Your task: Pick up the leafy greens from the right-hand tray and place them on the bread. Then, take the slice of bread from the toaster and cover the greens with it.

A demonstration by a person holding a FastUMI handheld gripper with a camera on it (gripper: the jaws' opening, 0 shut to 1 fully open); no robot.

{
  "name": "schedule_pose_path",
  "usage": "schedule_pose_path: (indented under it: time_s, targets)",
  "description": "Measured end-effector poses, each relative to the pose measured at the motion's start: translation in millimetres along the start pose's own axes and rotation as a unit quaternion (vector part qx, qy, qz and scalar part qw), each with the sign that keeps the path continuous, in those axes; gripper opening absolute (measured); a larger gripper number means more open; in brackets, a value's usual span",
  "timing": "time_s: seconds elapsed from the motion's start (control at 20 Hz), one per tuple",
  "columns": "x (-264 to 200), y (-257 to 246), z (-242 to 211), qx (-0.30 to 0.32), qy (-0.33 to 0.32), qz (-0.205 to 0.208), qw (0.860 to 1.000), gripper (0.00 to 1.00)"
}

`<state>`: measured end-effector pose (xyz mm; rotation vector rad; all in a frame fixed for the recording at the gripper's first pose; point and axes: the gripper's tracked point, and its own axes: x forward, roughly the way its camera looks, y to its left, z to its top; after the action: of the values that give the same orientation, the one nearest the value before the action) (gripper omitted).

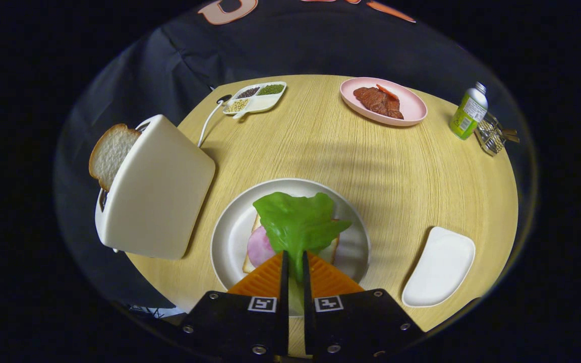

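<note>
Clearly the hand-held gripper (294,262) has its fingers pressed nearly together, pinching the stem end of the leafy greens (298,222), whose leaf spreads over the bread (251,254) and a pink ham slice (260,248) on the round plate (230,227), hiding most of both. Left, a toaster (157,189) half conceals its slice of bread (110,154). The right-hand tray (439,267) lies on the worktop (321,146).
</note>
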<state>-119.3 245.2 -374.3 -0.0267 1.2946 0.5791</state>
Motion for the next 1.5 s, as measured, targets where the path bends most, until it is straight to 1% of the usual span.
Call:
schedule_pose_path:
  time_s: [0.05, 0.15, 0.2, 0.25, 0.3, 0.35, 0.4, 0.45, 0.55, 0.7, 0.8, 0.95, 1.05, 1.15, 1.3, 1.4, 1.5]
  targets:
    - [2, -3, 2, 0.0, -0.002, -0.003, 1.0, 0.15]
    - [6, -4, 3, 0.0, -0.001, 0.003, 1.0, 0.23]
    - [7, -4, 3, -0.002, -0.001, 0.006, 1.0, 0.31]
    - [10, -3, 3, -0.005, 0.001, 0.007, 1.0, 0.35]
    - [11, -1, 2, -0.01, 0.001, 0.013, 1.0, 0.44]
    - [12, 2, 3, -0.017, -0.001, 0.016, 1.0, 0.48]
    - [14, 2, 4, -0.022, -0.004, 0.016, 1.0, 0.55]
    - [16, 1, 4, -0.026, -0.002, 0.014, 1.0, 0.57]
    - [16, 6, 4, -0.022, -0.001, 0.025, 0.999, 0.6]
    - [3, 14, 18, -0.024, -0.031, 0.044, 0.998, 0.63]
    - [-6, 16, 26, -0.011, -0.043, 0.059, 0.997, 0.64]
    - [-17, 10, 37, -0.01, -0.057, 0.058, 0.997, 0.67]
    - [-32, 15, 43, -0.012, -0.06, 0.062, 0.996, 0.68]
    - [-53, 30, 58, -0.017, -0.073, 0.079, 0.994, 0.71]
    - [-80, 57, 84, -0.031, -0.092, 0.089, 0.991, 0.86]
    - [-95, 80, 100, -0.035, -0.098, 0.097, 0.99, 0.91]
    - [-105, 102, 114, -0.044, -0.098, 0.1, 0.989, 0.93]
